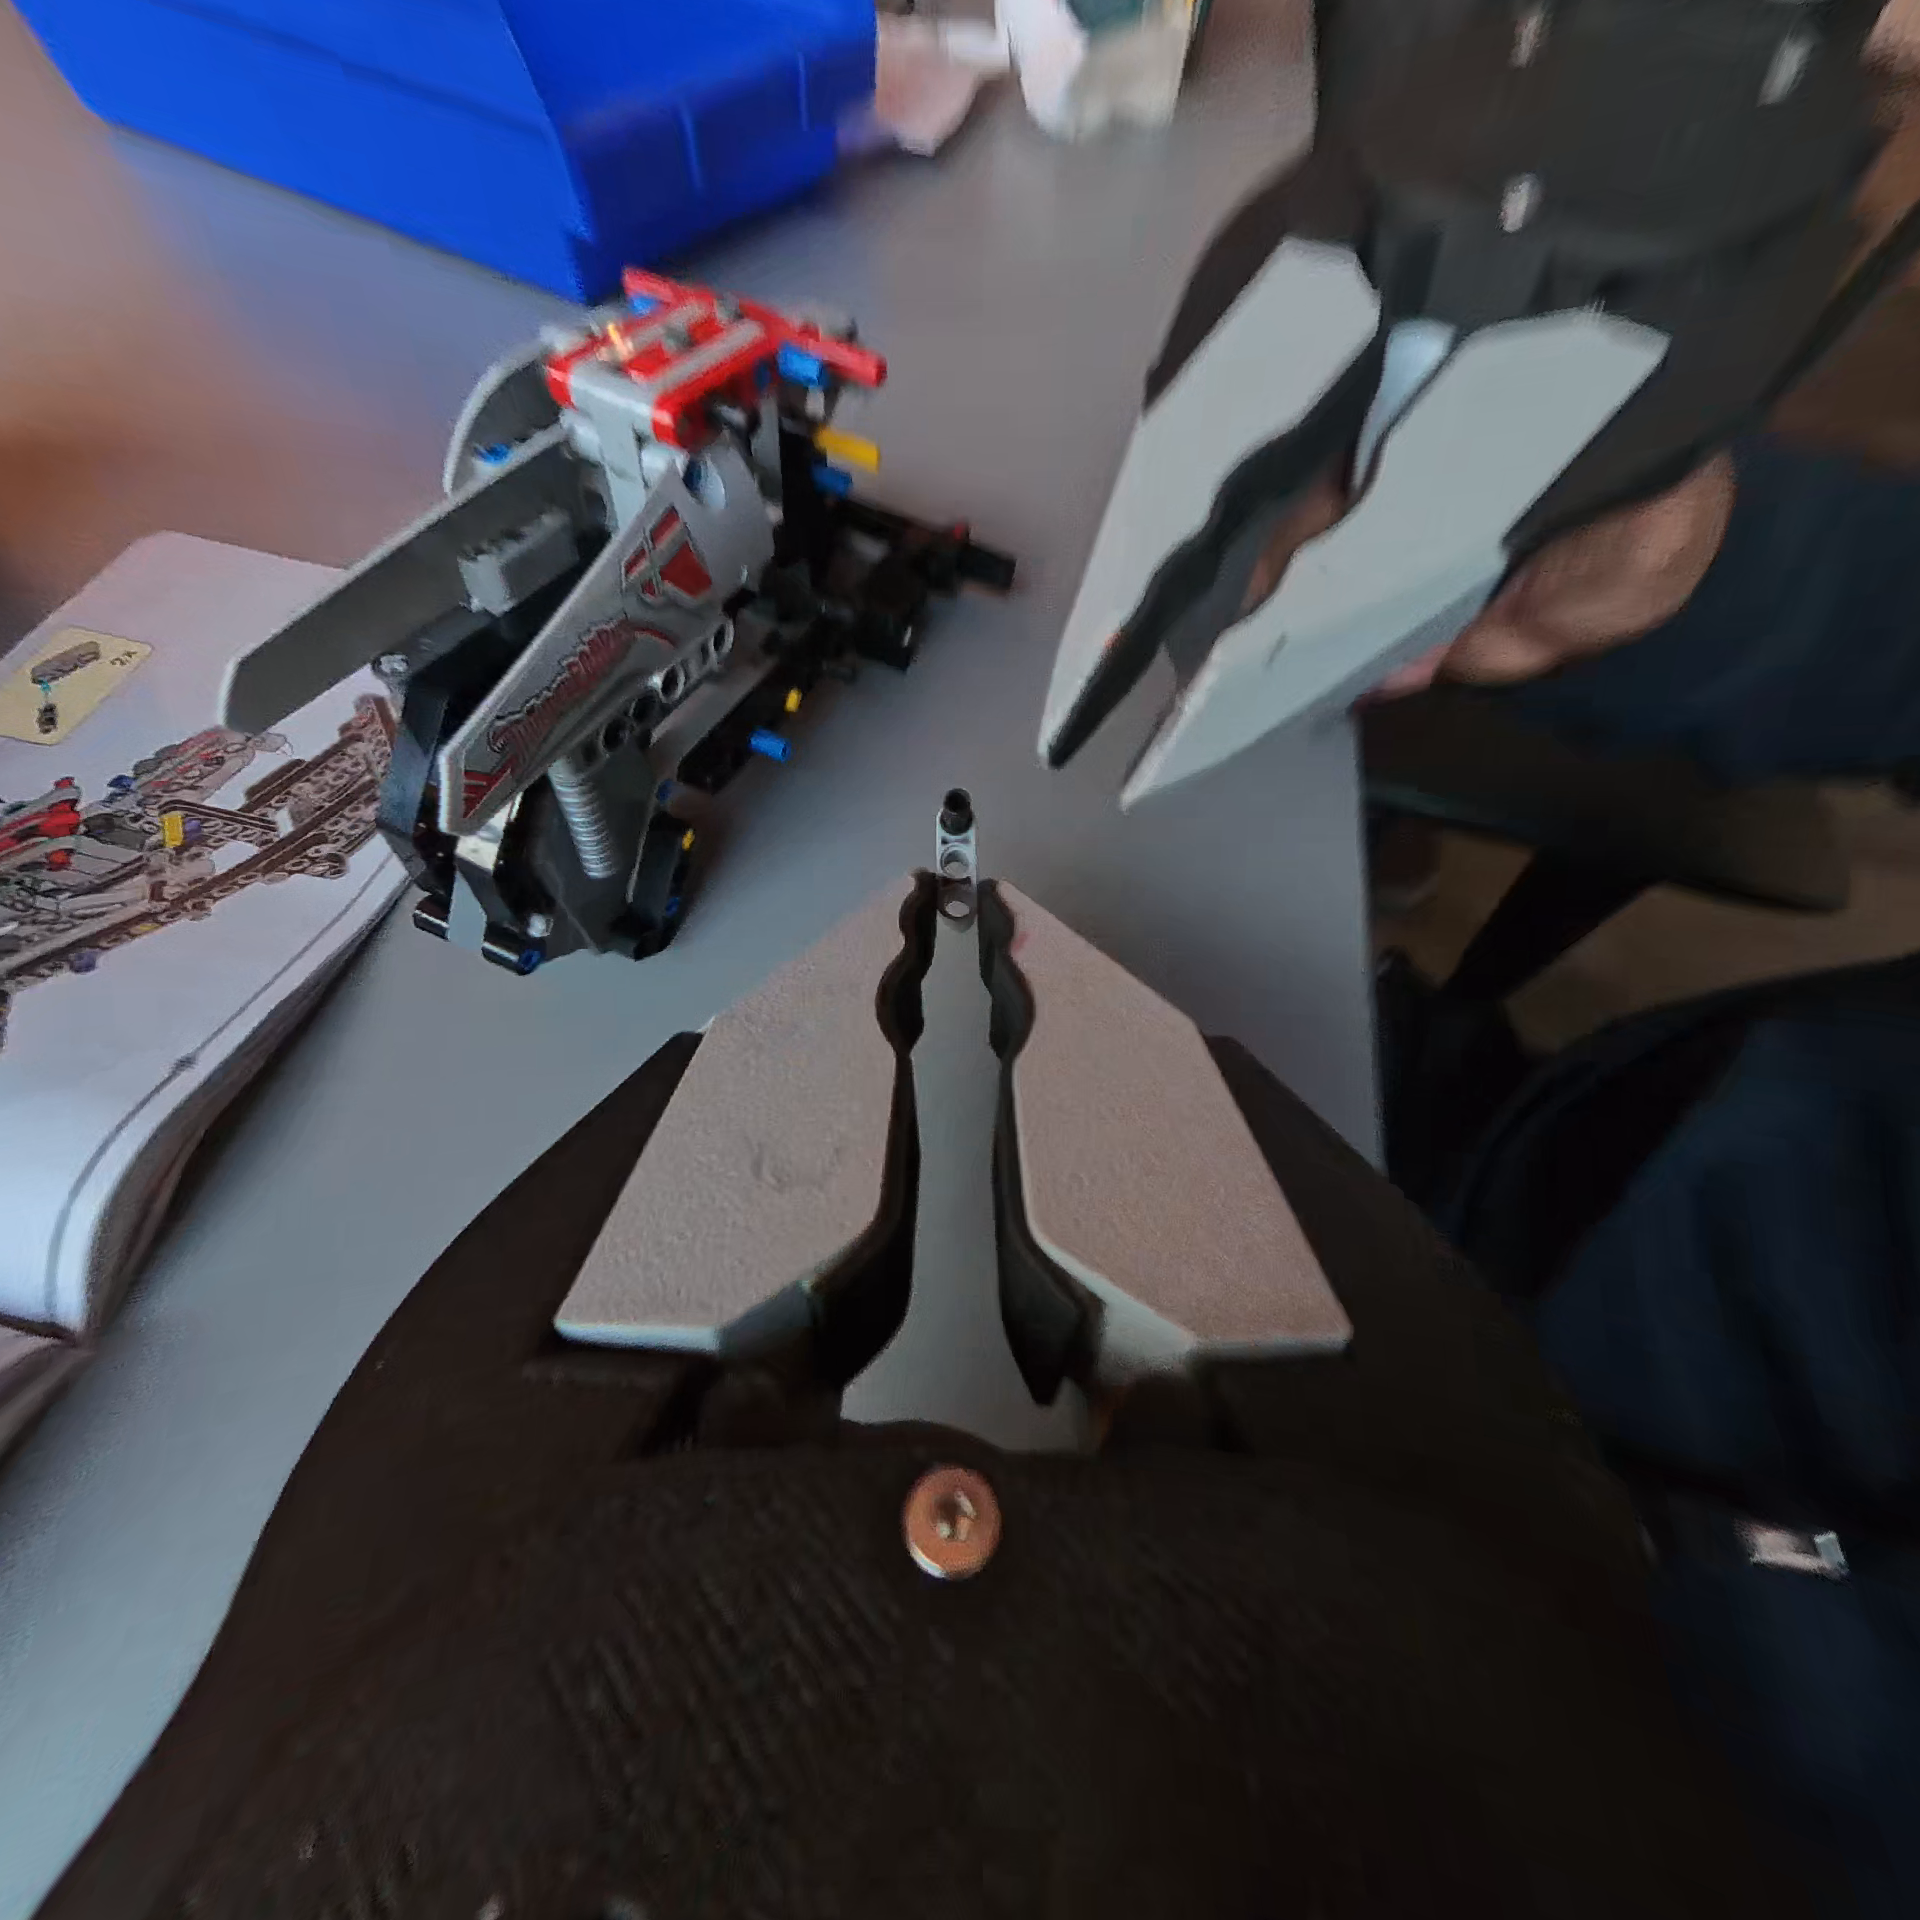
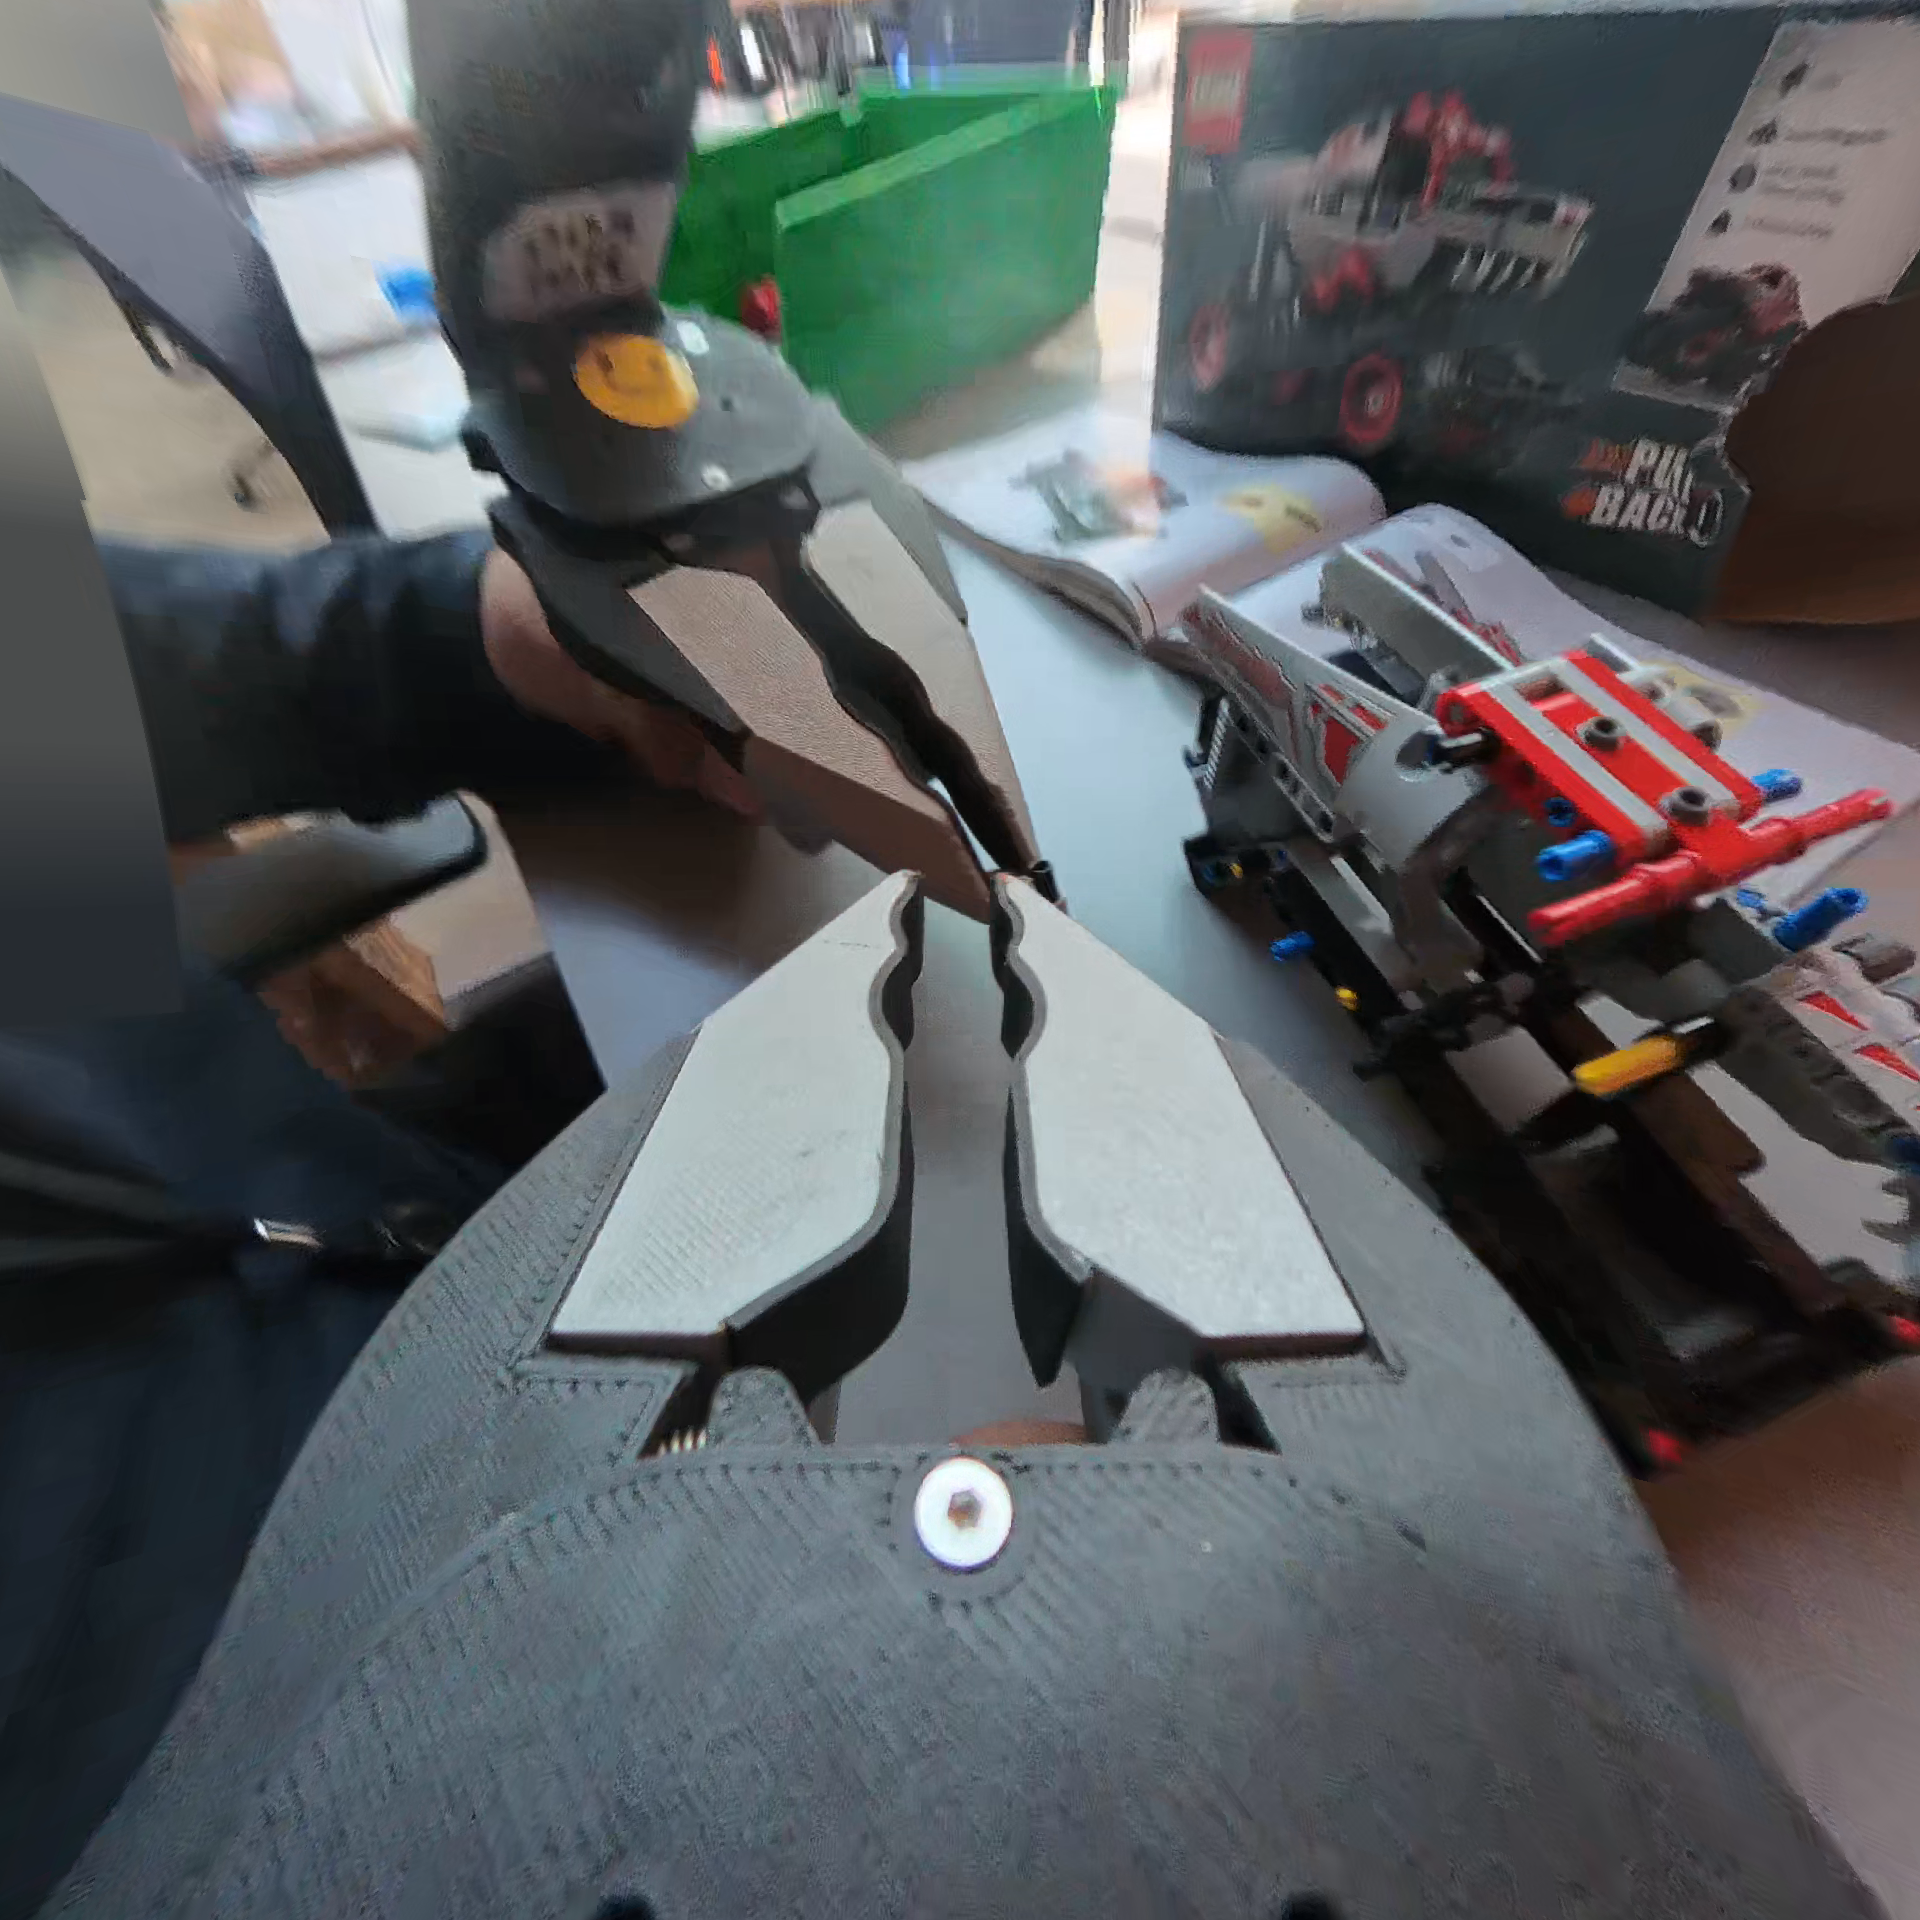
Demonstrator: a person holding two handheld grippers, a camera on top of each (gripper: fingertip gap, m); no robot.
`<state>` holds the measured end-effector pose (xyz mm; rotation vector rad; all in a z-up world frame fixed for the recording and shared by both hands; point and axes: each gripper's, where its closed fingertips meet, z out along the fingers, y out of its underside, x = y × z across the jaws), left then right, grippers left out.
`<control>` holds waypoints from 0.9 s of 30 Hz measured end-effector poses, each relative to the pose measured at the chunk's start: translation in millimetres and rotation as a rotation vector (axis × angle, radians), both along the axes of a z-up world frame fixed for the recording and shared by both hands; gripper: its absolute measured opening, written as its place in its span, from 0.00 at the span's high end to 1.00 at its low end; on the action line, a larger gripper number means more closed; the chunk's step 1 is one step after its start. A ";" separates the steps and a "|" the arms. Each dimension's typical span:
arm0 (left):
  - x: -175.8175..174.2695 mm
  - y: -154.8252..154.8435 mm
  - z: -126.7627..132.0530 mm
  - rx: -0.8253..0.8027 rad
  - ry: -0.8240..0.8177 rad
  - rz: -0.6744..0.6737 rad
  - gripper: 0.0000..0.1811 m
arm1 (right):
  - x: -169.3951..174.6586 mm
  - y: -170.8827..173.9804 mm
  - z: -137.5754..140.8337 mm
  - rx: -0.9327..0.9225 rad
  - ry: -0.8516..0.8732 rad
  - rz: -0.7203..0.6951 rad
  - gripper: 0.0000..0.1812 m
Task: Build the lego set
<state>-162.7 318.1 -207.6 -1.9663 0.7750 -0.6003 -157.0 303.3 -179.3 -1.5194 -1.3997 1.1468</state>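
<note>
Printed wording shows on the set box (image 2: 1455,260): a red logo patch top left, bold slanted lettering lower right, and small text lines on its pale side panel. The instruction booklet (image 1: 156,987) has a yellow callout w/ tiny numerals. The lego model (image 1: 623,623) carries a lettered sticker on its grey side panel, too blurred to read.

blue bin (image 1: 499,114) cut off — top edge, white clutter (image 1: 1049,62) blurred

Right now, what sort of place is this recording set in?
Probably an office or lab worktable set up for a building session: a grey table holds the half-built lego truck, an open instruction booklet, the set's box and coloured storage bins.
</note>
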 end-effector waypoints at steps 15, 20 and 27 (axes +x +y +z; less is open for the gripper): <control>-7.7 -7.9 38.6 -0.191 -0.655 0.168 0.98 | -21.5 7.1 12.5 0.474 0.044 -0.091 0.85; -4.2 -7.6 38.2 -0.255 -0.733 0.166 0.98 | -21.4 6.8 13.8 0.575 0.038 -0.087 0.89; -0.5 -7.4 39.9 -0.301 -0.813 0.172 0.98 | -18.0 6.6 14.0 0.598 0.030 -0.078 0.88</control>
